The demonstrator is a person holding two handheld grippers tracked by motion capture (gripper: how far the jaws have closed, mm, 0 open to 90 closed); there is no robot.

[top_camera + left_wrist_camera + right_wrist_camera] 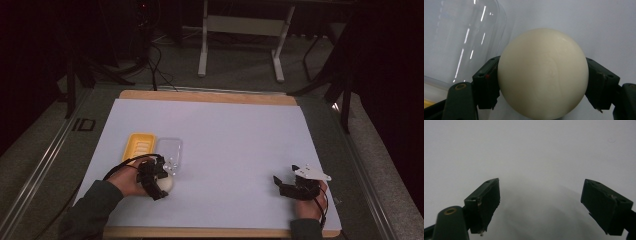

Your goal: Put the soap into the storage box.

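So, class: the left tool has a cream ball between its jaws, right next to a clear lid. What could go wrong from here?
1. The ball is smooth and round, and the left tool pinches it only at its two sides, so it may squirt out and roll across the table.
2. The clear lid lies close alongside; swinging that way could knock it.

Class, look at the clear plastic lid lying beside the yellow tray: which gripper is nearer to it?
The left gripper. It grips a cream ball right beside the clear lid. The right gripper hovers open, far across the white sheet.
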